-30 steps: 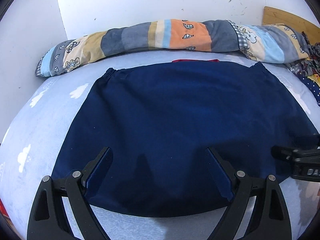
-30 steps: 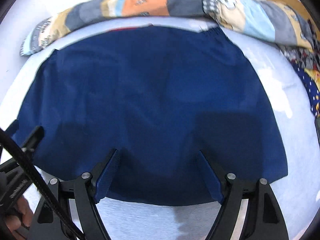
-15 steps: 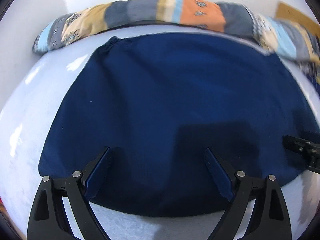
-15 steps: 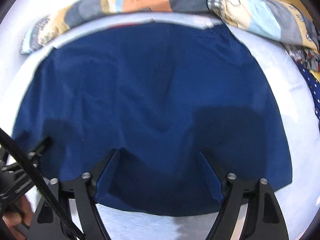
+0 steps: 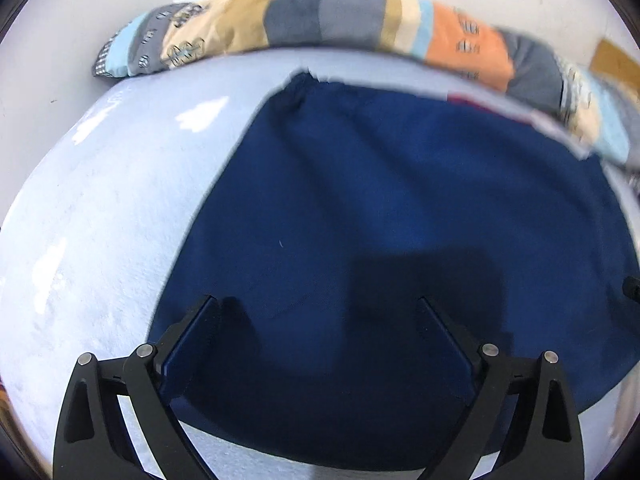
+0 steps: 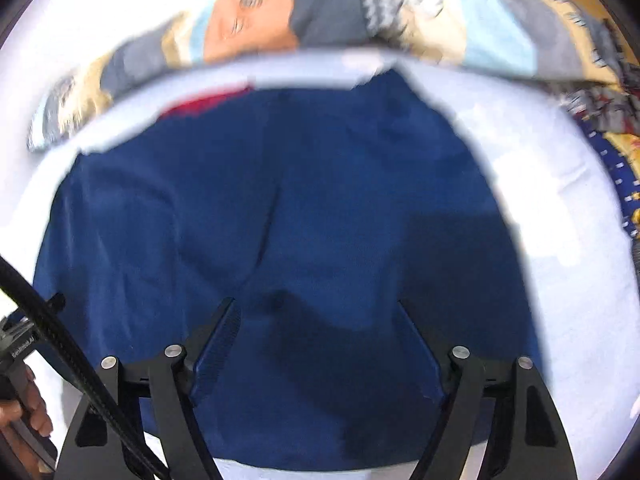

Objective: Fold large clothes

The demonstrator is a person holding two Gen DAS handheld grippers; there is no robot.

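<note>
The navy garment (image 5: 400, 216) lies spread flat on the pale blue bed (image 5: 100, 220), its far edge near the patchwork bolster (image 5: 320, 20). Left gripper (image 5: 316, 312), jaws opening, and right gripper (image 6: 316, 312), wide apart, hover empty above its near edge.

bed (image 5: 100, 240) pale blue | on it: navy garment (image 5: 400, 220) flat; patchwork bolster (image 5: 320, 20)

Both grippers (image 5: 316, 340) (image 6: 316, 340) have black arms with silver screws and blue pads; a black cable (image 6: 60, 340) crosses the right one's view.
</note>
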